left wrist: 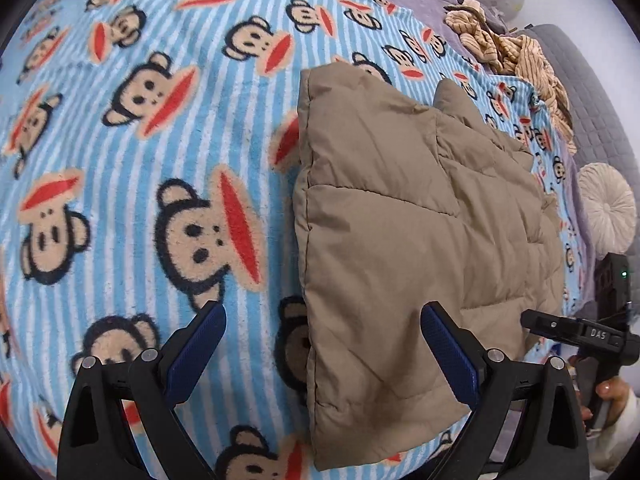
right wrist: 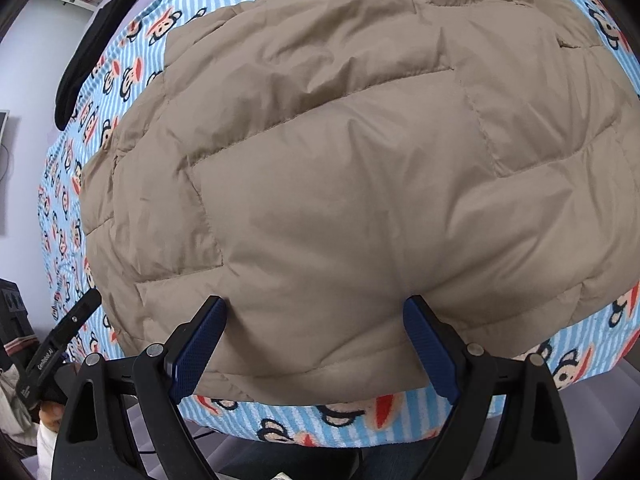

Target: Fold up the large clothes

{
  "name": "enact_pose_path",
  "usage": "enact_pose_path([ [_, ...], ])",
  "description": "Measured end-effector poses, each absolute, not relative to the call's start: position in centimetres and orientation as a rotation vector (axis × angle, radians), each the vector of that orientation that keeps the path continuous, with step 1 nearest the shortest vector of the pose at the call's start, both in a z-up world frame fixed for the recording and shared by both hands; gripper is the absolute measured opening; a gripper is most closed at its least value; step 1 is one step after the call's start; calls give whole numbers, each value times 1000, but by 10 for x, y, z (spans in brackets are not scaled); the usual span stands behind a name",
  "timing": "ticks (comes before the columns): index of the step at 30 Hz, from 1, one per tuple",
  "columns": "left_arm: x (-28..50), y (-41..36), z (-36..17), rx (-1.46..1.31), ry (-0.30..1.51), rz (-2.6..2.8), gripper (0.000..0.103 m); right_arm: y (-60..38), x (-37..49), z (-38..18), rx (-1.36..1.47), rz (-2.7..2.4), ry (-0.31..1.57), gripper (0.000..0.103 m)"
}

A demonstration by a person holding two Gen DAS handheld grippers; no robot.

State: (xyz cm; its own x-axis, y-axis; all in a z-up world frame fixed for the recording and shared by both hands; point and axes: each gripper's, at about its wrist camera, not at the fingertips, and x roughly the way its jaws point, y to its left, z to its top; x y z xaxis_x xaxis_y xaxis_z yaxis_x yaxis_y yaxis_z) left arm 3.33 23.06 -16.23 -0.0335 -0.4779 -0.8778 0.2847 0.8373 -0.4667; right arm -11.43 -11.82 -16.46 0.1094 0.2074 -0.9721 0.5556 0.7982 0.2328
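Room for moving lies mostly to one side: in our left wrist view the tan quilted jacket (left wrist: 420,240) ends in a straight stitched side edge, and beyond it the striped monkey-print blanket (left wrist: 140,160) runs bare and flat across the bed. In our right wrist view the jacket (right wrist: 360,180) fills nearly everything, and its hem sits close to the near edge of the blanket (right wrist: 320,424), which hangs over the side of the bed.

We count one jacket, one blanket, one crumpled beige striped garment (left wrist: 516,56) far up the bed, one black cloth (right wrist: 96,52) at the far corner, and one round white cushion (left wrist: 608,212) off to the side.

Our left gripper (left wrist: 324,344) has its fingers (left wrist: 200,348) spread wide, straddling the jacket's side edge, one finger over the blanket and one over the jacket; we cannot tell whether they touch. Our right gripper (right wrist: 316,340) is also spread wide, finger tips (right wrist: 428,344) sunk into the padding near the hem, gripping nothing.
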Motion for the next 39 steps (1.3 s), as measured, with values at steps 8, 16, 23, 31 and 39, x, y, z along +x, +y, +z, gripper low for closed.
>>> enact_pose_path([
  [8,47,178,-214,-275,1613,-912,98,-116,-109,-173,642,-298,1488,92],
  [16,43,148,-207,-273,1624,-999,32,-115,-105,-145,550,-278,1461,92],
  [23,28,140,-152,-296,1572,-969,26,-131,-92,-130,423,-281,1299,17],
  [31,-10,83,-70,-256,1512,-913,26,-168,-58,-173,471,-235,1247,16],
  [39,-48,-25,-29,-52,1510,-933,27,-195,-54,-207,619,-145,1248,11],
])
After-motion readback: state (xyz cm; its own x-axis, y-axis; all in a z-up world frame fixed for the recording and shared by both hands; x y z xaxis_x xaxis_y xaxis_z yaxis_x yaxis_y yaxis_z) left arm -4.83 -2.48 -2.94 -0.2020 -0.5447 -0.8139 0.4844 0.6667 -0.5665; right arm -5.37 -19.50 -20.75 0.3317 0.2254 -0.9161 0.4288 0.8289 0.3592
